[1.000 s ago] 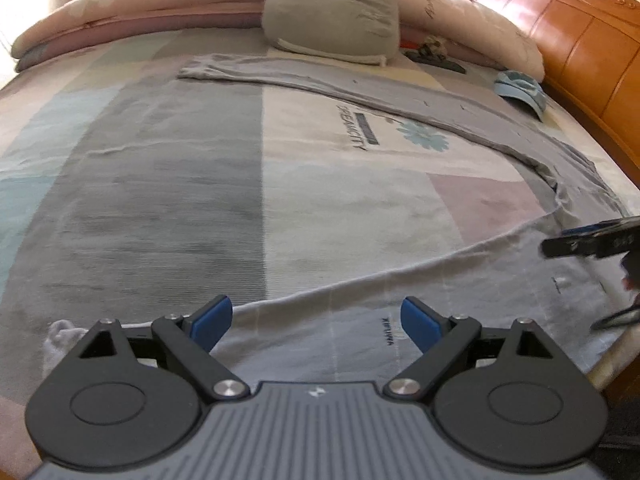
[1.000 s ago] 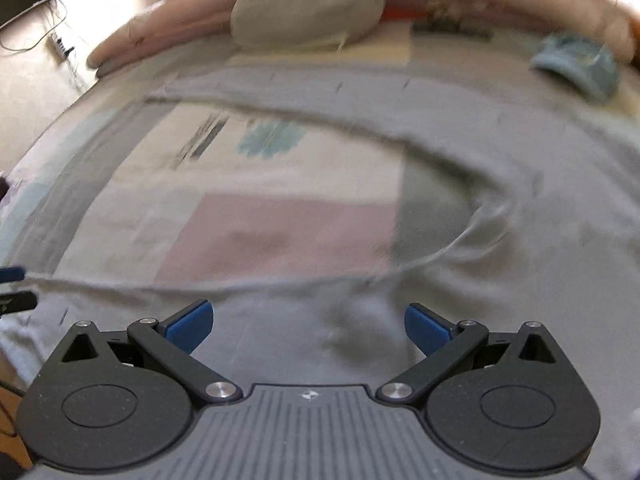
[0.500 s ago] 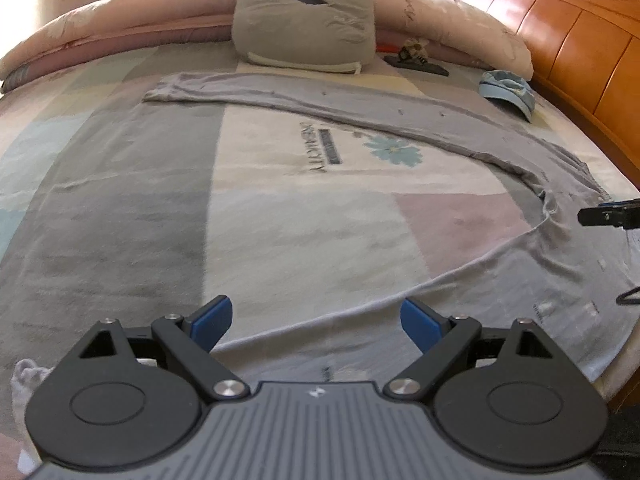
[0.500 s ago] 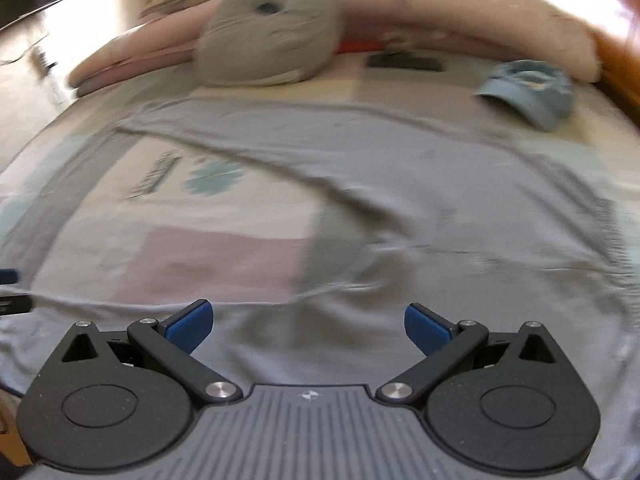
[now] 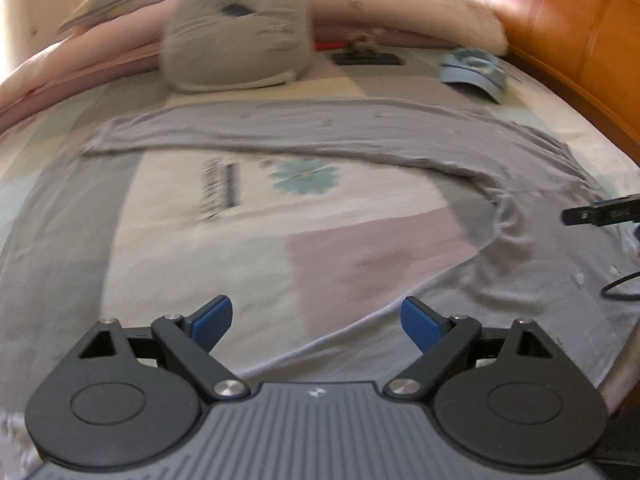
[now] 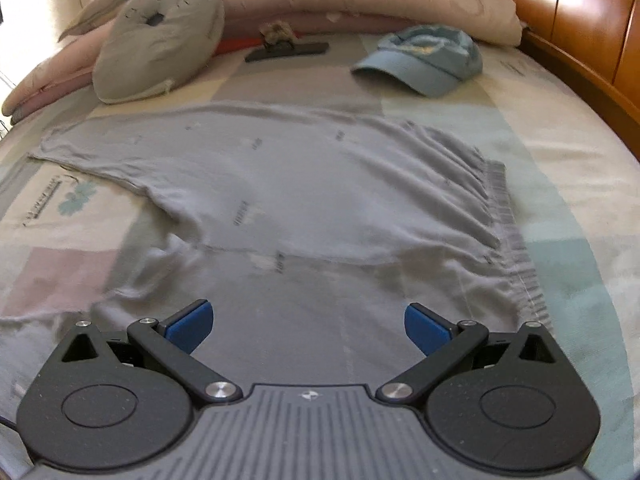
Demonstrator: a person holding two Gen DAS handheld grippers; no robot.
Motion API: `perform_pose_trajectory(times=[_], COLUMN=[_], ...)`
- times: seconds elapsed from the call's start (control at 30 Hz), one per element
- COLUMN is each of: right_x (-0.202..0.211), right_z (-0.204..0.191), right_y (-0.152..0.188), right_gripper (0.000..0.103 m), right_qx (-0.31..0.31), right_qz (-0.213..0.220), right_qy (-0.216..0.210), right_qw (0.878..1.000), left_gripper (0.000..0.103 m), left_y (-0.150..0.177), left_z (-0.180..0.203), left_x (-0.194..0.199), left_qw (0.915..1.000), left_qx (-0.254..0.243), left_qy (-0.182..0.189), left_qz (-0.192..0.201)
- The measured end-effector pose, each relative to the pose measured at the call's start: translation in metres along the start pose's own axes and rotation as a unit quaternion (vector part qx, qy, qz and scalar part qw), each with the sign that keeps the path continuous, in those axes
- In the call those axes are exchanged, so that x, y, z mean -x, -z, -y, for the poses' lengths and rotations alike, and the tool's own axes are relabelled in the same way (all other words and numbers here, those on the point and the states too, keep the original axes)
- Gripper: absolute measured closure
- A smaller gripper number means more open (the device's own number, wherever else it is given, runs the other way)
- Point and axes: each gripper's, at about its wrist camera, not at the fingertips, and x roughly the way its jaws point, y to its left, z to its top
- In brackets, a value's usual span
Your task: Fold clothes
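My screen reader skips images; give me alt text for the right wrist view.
A grey shirt lies spread on a bed, sleeve stretched left, with the open right claw empty above its near part. Beyond lie a blue cap and a grey pillow.

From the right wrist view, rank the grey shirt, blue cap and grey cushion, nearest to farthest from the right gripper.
1. Grey shirt, directly under and ahead of the right gripper.
2. Blue cap, far right.
3. Grey cushion, far left; too close to the cap to call.
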Motion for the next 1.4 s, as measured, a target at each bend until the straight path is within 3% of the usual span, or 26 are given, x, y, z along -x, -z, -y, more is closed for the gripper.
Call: perform_pose_trajectory(times=[0.2,0.4,0.5,0.6,0.77,1.03,1.1,1.2,1.3,1.4], right_x=[-0.003,0.011,0.029,0.023,0.029,0.032,0.032,0.035,0.044,0.06], right_z=[0.015,0.014,0.02,0.031,0.037,0.035,0.036,0.04,0.053,0.08], right_y=[0.013,0.02,0.035,0.052,0.069,0.081,0.081,0.073,0.058,0.04], right_gripper=[0.0,0.0,0.0,0.0,0.0,0.0,0.0,0.0,0.0,0.0], right_qx=[0.006,0.041,0.057,0.059,0.049,0.043,0.044,0.045,0.037,0.018], right_qz=[-0.006,-0.008,0.006,-0.023,0.017,0.055,0.051,0.031,0.008,0.029], right_qy=[-0.007,0.004,0.001,0.018,0.02,0.034,0.031,0.018,-0.024,-0.065], right_qw=[1.0,0.999,0.998,0.998,0.998,0.997,0.997,0.998,0.999,0.997], left_gripper=[0.012,0.012,0.012,0.012,0.012,0.012,0.008,0.008,0.008,0.007], left_y=[-0.043,-0.081,-0.1,-0.119,-0.151,-0.151,-0.151,-0.152,-0.156,-0.159], left_z=[0.051,0.114,0.145,0.177,0.229,0.28,0.293,0.293,0.27,0.242], left_x=[-0.021,-0.054,-0.071,-0.088,-0.115,-0.182,-0.199,-0.194,-0.171,-0.153], left_qw=[0.9957,0.9846,0.976,0.9655,0.9435,0.9394,0.938,0.9398,0.9452,0.9554], left_qx=[-0.084,-0.134,-0.159,-0.183,-0.222,-0.202,-0.196,-0.197,-0.188,-0.18], left_qy=[0.038,0.112,0.149,0.186,0.246,0.274,0.28,0.274,0.266,0.234], left_qz=[0.009,0.007,0.007,0.006,0.004,-0.043,-0.055,-0.051,-0.025,0.0])
